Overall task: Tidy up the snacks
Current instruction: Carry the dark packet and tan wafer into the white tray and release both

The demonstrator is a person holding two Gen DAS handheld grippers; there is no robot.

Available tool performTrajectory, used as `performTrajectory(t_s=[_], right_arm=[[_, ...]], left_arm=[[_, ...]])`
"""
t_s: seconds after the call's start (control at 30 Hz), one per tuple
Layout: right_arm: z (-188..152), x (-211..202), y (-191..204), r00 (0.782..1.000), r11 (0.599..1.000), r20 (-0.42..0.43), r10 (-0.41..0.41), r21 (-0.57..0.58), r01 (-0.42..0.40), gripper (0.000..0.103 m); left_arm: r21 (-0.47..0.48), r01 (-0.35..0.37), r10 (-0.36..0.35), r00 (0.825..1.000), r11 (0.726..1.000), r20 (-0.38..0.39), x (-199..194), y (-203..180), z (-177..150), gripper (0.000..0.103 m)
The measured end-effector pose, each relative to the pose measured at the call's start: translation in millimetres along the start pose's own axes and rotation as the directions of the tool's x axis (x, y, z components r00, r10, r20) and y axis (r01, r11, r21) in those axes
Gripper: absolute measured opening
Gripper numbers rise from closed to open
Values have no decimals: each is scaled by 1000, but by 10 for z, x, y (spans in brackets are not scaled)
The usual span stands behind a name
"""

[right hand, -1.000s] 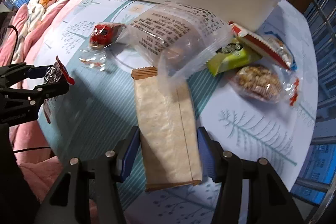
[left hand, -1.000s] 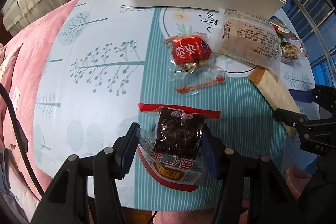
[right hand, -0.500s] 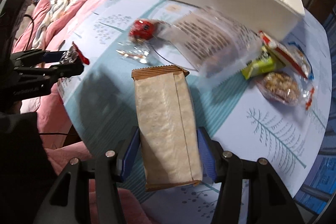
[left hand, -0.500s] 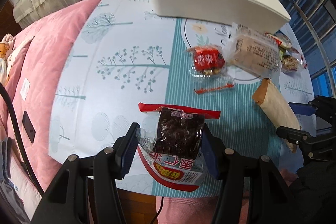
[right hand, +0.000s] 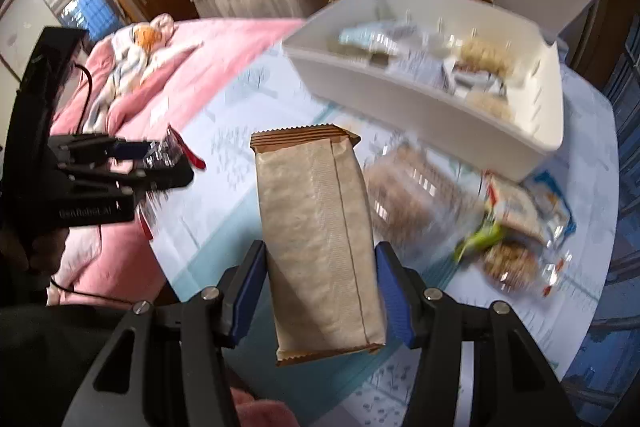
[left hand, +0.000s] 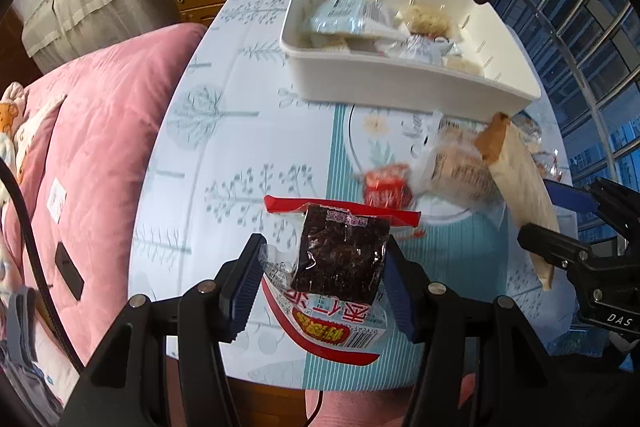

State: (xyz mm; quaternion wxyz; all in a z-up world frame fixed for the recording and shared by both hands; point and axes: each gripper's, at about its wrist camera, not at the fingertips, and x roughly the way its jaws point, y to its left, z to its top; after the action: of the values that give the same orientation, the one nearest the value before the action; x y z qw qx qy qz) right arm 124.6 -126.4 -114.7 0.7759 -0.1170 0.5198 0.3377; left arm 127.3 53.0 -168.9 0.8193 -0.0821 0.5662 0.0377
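blur: red packet (left hand: pixel 387 187), clear bag (right hand: pixel 416 195) | labels unreadable | bin contents (right hand: pixel 432 63) smeared

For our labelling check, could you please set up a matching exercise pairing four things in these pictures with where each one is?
Things:
1. dark snack pack
2. tan paper packet
3. pale blue packet
4. small red snack

Places:
A. lying on the table, in front of the white bin
B. clamped in the right tool
C. inside the white bin
D. clamped in the left tool

Pairs: 1-D, 2-B, 3-C, 4-A
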Motion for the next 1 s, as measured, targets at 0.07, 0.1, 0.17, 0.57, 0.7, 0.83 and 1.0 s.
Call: performTrajectory(t_s=[0.07,0.1,0.17,0.57,0.7,0.83,1.0], right_arm=[[116,-47,-48,999,1000,33,-10,18,9,55],[166,-62,-78,999,1000,46,-16,27,15,55],[286,-94,-152,997,998,73,-33,51,30,55],[752,-134,-714,978,960,142,-156,253,117,53],[862,-93,-865,972,943,141,-189,300,140,53],[966,-41,-998,965,925,138,-223,343,165,53],[1095,23,-1145,948,896,137,-288,389,215,53]], left_arm=[[9,5,-5,1000,1000,5,-41,-11,156,56],[12,8,-8,1000,1000,8,-57,-15,233,56],[23,13,-14,1000,1000,12,-87,-32,367,56],[74,30,-31,999,997,19,-56,-22,1229,56],[89,52,-54,998,995,20,21,-26,1486,56],[109,85,-87,996,990,21,135,-54,1746,56],[140,106,-106,994,984,-5,325,-96,1947,57]])
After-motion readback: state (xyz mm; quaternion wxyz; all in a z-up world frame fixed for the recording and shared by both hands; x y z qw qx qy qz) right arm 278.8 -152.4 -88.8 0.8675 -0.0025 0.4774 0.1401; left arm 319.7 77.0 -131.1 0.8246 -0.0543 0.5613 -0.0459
